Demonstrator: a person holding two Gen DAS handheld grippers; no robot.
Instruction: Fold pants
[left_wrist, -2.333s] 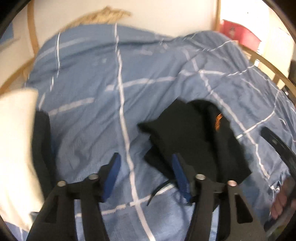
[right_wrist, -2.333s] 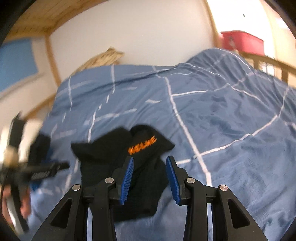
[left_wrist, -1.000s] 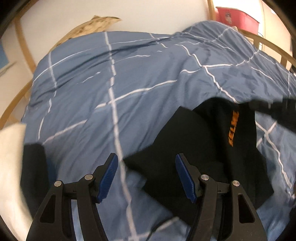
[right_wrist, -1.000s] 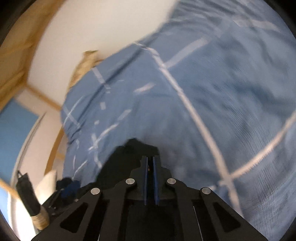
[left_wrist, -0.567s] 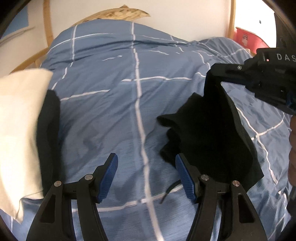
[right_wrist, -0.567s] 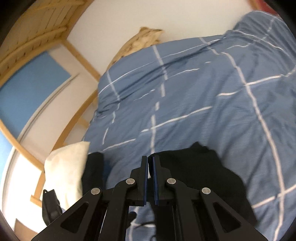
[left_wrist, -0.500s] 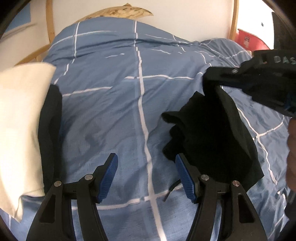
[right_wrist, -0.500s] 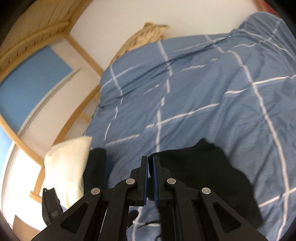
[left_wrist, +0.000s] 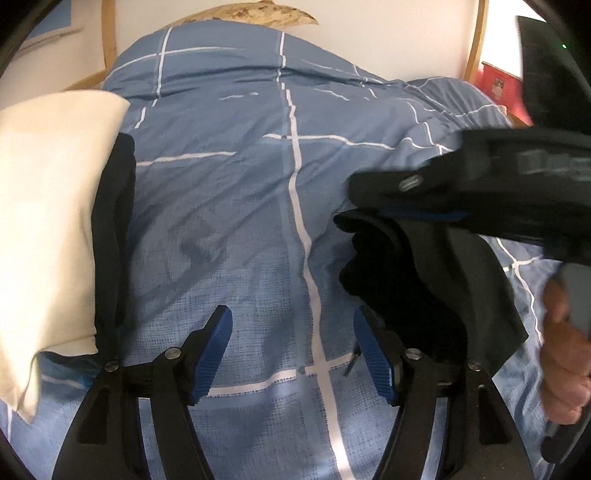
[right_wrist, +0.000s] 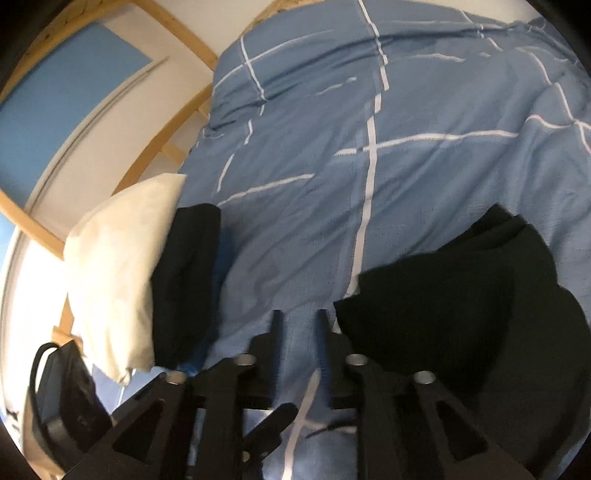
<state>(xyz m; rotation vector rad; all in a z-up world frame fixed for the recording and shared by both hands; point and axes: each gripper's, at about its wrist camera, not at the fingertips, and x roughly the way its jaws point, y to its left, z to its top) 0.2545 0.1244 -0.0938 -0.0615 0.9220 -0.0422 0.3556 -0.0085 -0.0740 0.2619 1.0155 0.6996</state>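
– Left wrist view, what've you got?
– I see my left gripper (left_wrist: 295, 354) w/ both blue pads (left_wrist: 218, 354) spread wide, nothing btwn them but the blue checked duvet (left_wrist: 229, 206). Released, not touching cloth.
– And the pants?
– Black pants (left_wrist: 424, 288) in a rumpled heap on the duvet, fwd and to the right of my left gripper; the near edge sits just behind its right pad. Right gripper (left_wrist: 406, 199) is directly over the top of the heap, blurred. The hand (left_wrist: 565, 369) on its grip shows at the right edge.
– Is it gripping cloth?
– Right wrist view says no. Right gripper (right_wrist: 297, 325) has its fingers parted, bare duvet (right_wrist: 406, 110) showing in the gap. Pants (right_wrist: 461, 302) lie off to the right of them, near corner just beside the right finger. Can't tell if it touches.
– Anything else on the bed?
– White pillow (left_wrist: 44, 221) on the left, w/ a second dark garment (left_wrist: 114, 240) lying against its inner edge, well apart from the pants. Same pair in the right view: pillow (right_wrist: 118, 266), dark garment (right_wrist: 184, 277). Wooden bed frame (right_wrist: 177, 125) behind, blue wall panel (right_wrist: 62, 103) past that. Red box (left_wrist: 498, 86) beyond the far corner of the bed.
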